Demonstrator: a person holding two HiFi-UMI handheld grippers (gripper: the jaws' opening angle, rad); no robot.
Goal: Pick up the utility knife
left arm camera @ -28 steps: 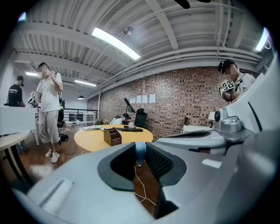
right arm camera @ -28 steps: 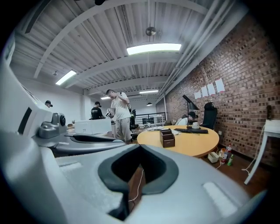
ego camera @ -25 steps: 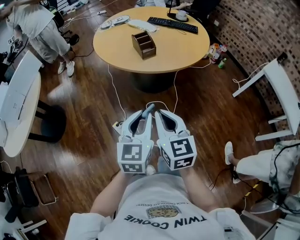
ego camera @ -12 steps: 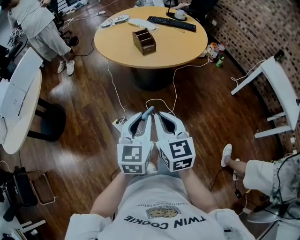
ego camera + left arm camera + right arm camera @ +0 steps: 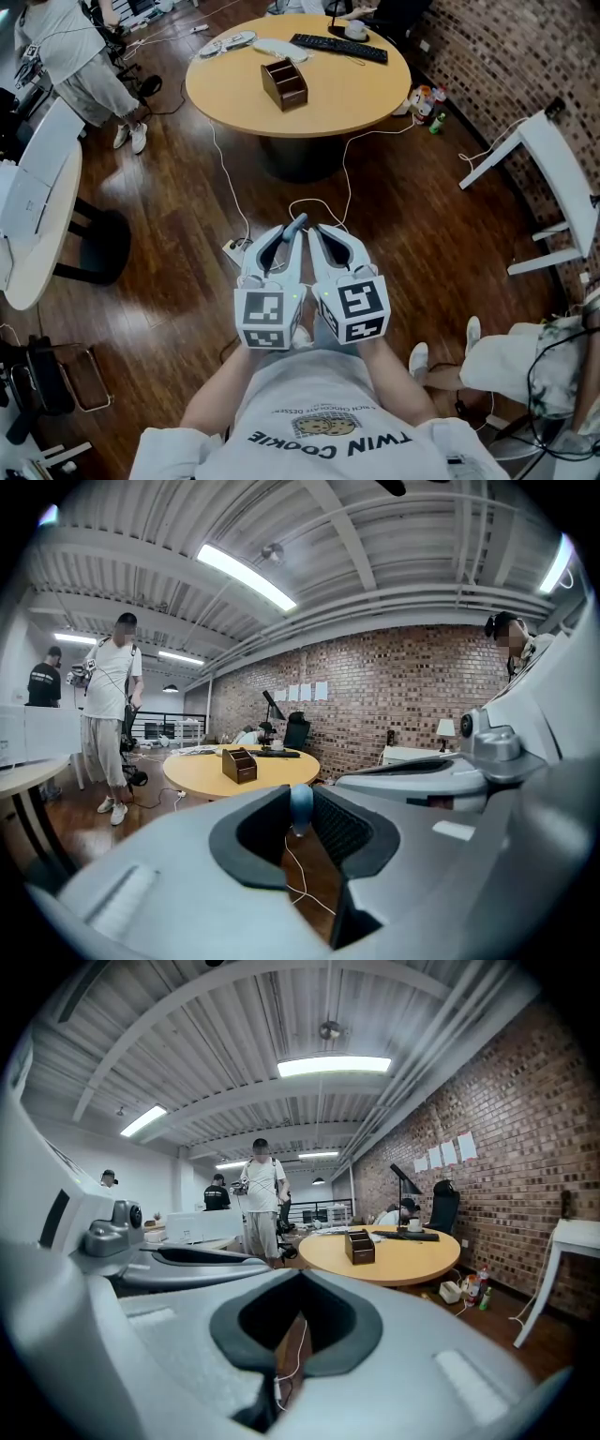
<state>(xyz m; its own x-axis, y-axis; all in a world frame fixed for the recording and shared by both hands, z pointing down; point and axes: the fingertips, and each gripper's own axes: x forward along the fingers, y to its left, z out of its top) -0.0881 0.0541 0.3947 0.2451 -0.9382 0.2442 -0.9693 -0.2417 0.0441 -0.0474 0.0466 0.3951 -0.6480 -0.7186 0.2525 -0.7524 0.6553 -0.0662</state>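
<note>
The utility knife first: nothing on the far round bench (image 5: pixel 356 98) reads as one from here. What does show is a slim blue-grey thing (image 5: pixel 297 222) pinched at the tips of the left gripper (image 5: pixel 292 233). It may well be the knife, though I cannot tell for certain. In the left gripper view its rounded end (image 5: pixel 300 808) sits right between the dark pads, so that gripper is clamped on it.

What's changed over the last second? Very little in the hands: both grippers sit side by side in front of the person's chest exactly as before. The bench has slipped slightly up the head view, and the seated person (image 5: pixel 511 361) at the right has drawn their feet in. So no reach is on, and the bench, with its wooden organiser (image 5: pixel 285 84) and keyboard (image 5: pixel 339 48), is still well apart.

The blue-grey thing's long axis runs along the left gripper, pointing away from the person toward the bench, nosed a touch right.

The right gripper (image 5: pixel 315 231) has its jaws together (image 5: pixel 298 1283), holding nothing; only floor and a white cable (image 5: pixel 319 204) show past them.
</note>
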